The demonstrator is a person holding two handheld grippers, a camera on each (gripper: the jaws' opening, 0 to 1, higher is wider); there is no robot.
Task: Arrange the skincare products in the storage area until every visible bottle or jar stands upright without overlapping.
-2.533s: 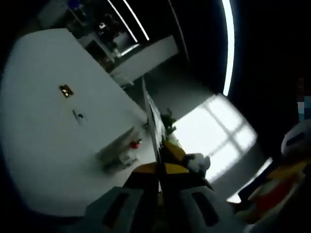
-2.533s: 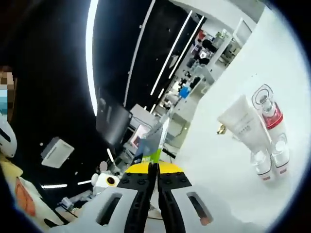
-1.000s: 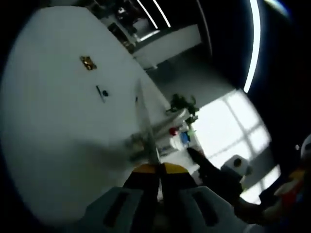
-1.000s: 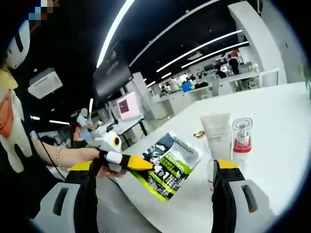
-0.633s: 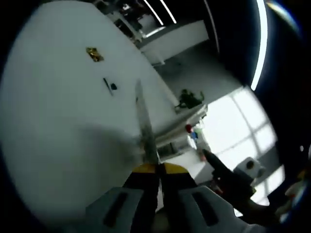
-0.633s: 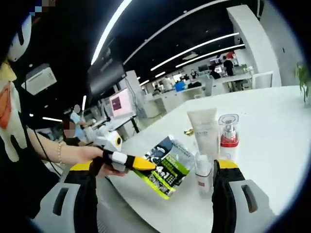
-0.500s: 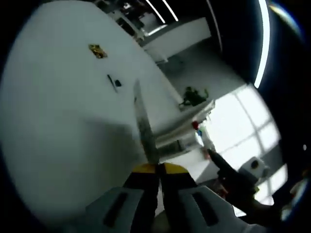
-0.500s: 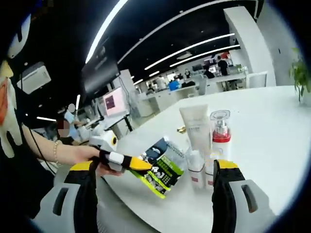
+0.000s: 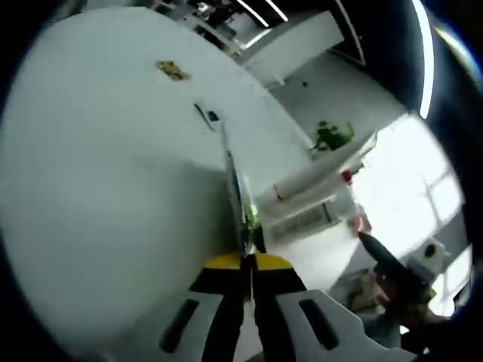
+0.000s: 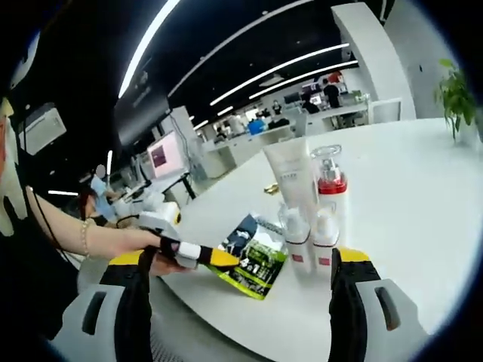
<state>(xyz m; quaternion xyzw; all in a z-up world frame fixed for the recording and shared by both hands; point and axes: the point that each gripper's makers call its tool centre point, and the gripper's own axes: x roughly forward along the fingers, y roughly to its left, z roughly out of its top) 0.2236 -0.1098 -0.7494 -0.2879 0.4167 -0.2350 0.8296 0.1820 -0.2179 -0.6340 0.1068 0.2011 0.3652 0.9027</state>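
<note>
A green and black sachet point(image 10: 256, 260) hangs at the table's near edge, left of the bottles. My left gripper point(image 10: 219, 259) comes in from the left, shut on its corner. In the left gripper view my left gripper point(image 9: 247, 260) pinches the sachet point(image 9: 238, 200), seen edge-on. A white tube point(image 10: 290, 177) and a pump bottle with a red band point(image 10: 330, 185) stand upright. Two small white bottles point(image 10: 296, 237) stand in front of them. My right gripper point(image 10: 240, 260) is open, short of the group, holding nothing. I cannot tell whether the sachet touches the table.
The white table point(image 10: 423, 196) spreads wide to the right of the bottles. A small gold item point(image 10: 270, 190) lies behind the tube, and a small dark item point(image 9: 205, 115) lies farther off. A plant point(image 10: 455, 94) stands at the far edge. A hand point(image 10: 113, 243) holds the left gripper.
My right gripper, shut on the sachet 2.5 s ago, has opened; the left one keeps hold. Both cameras have swung, and the bottles now sit nearer and more central in the right gripper view.
</note>
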